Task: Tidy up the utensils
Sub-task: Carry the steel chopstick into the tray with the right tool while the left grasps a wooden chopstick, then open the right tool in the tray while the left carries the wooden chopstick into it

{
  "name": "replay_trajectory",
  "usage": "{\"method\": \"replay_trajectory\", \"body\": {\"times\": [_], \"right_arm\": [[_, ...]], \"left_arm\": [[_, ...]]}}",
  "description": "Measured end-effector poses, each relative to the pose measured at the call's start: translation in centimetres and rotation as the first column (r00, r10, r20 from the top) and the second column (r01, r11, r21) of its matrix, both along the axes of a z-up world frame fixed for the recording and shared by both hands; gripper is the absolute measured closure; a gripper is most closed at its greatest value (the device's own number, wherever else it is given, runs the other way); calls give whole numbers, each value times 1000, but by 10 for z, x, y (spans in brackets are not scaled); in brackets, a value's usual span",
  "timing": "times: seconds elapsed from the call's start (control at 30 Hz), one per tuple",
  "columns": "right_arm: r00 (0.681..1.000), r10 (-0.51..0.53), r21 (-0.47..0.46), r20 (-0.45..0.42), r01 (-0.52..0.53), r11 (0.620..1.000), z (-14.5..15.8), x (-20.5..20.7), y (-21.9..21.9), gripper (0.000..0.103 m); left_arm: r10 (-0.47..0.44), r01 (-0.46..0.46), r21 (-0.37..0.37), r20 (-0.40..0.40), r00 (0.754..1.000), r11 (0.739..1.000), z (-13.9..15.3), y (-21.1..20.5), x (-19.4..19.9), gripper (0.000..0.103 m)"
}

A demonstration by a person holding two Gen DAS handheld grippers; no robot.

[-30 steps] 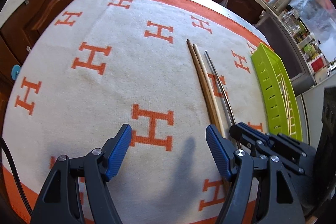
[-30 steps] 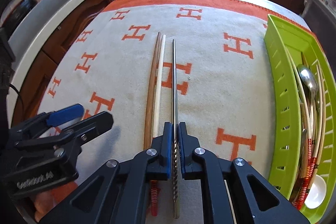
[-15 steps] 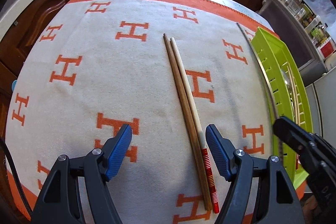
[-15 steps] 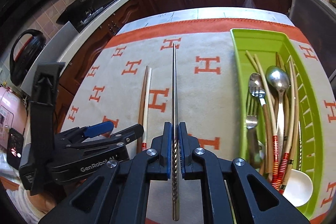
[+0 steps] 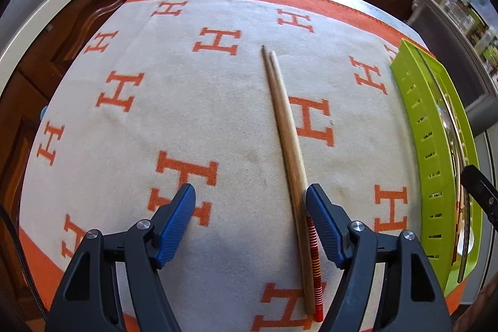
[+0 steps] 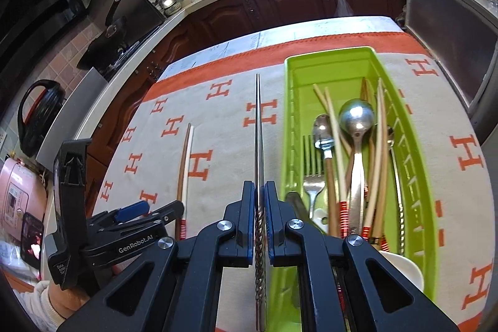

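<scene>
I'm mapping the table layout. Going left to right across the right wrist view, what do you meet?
Left hand-held gripper → two wooden chopsticks on the cloth → metal chopstick in the right hand-held gripper → green tray of utensils.

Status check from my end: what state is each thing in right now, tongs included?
Right tongs: shut on the twisted-handle metal chopstick, held lifted beside the tray.
Left tongs: open, low over the cloth.
Pair of wooden chopsticks: lying side by side on the orange-and-cream H-pattern cloth, ungrasped.
Lime-green slotted plastic tray: upright, partly filled with utensils.
</scene>
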State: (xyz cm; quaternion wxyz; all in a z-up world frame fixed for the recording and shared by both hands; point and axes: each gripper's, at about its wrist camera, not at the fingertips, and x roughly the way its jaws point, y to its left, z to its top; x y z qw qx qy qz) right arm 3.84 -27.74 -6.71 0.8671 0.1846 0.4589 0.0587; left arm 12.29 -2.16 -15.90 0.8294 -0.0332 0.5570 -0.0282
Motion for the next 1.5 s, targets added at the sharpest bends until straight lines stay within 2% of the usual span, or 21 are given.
{"method": "replay_trajectory", "body": {"times": [0.3,0.5,0.57,0.73,0.8,0.83,0.87,0.9,0.93,1.0,1.1,1.17,1.23,1.5], "right_arm": [[999,-37,13,5,37,999,-2,-9,-24,97],[998,-58,-13,19,58,998,2,-14,-30,97],[997,-78,-32,14,78,996,3,-15,-34,97],[992,-124,-79,6,124,989,0,-17,-44,97],[990,-141,-93,-6,140,986,-4,-18,-48,97],[989,-149,-95,-14,147,985,-7,-18,-50,97],[988,-151,-92,-21,149,985,-9,-18,-52,97],[988,-151,-91,-29,148,985,-10,-18,-53,97],[987,-154,-88,-43,150,985,-13,-18,-54,97],[985,-161,-60,-57,158,986,-16,-18,-58,97],[984,-171,-37,-55,169,985,-15,-22,-61,97],[983,-177,-27,-47,176,984,-13,-23,-64,96],[982,-182,-15,-42,181,983,-11,-26,-66,96],[980,-199,17,-17,199,980,-2,-37,-73,96]], "left_arm": [[16,-16,33,11,1000,999,0,1,-4,31],[-8,8,65,0,1000,998,3,-7,-4,40],[-33,33,103,-5,999,994,1,-14,-3,44],[-38,39,121,-10,999,992,0,-20,4,46],[-54,54,97,-5,999,994,1,-21,6,58],[-70,70,95,-1,998,993,2,-24,5,72],[-81,80,97,1,997,992,2,-27,5,90],[-97,96,95,2,995,991,2,-31,4,96],[-104,103,92,2,995,990,3,-33,3,98],[-94,94,55,-1,996,994,3,-29,2,98],[-60,58,-52,-30,998,997,3,-17,4,99],[-38,31,-118,-56,998,993,4,-9,4,99],[-37,26,-153,-72,997,988,8,-7,3,99],[-84,79,-267,-7,996,961,48,-23,-8,99]]}}
